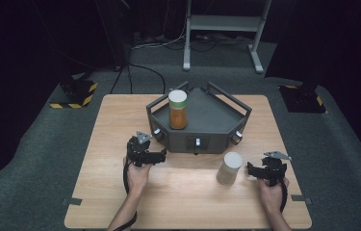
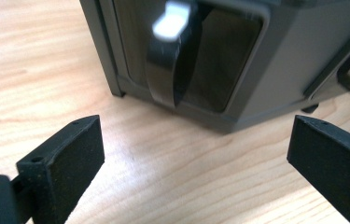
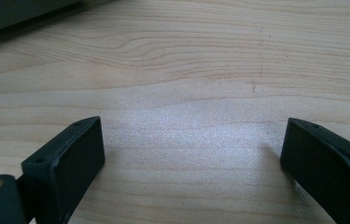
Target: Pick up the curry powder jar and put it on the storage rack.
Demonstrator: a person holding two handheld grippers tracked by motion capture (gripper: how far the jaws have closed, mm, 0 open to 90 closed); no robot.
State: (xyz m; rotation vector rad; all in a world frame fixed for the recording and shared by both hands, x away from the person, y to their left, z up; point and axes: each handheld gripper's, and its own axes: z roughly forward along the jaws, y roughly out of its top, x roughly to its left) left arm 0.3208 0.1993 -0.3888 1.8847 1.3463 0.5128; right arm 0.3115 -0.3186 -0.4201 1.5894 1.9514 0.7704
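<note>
High view looks down; both gripper views skim the wooden table [image 1: 120,120] closely.

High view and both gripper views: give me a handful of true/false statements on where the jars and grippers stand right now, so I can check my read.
1. The jar with orange contents stands upright inside the dark tray. True.
2. The pale jar is also in the tray. False: it stands on the wooden table, in front of the tray.
3. The right gripper is shut on the pale jar. False: its jaws are wide apart, beside the jar.
4. The left gripper is open, facing the tray's wall. True.
5. The pale jar lies on its side. False: it is upright.
</note>
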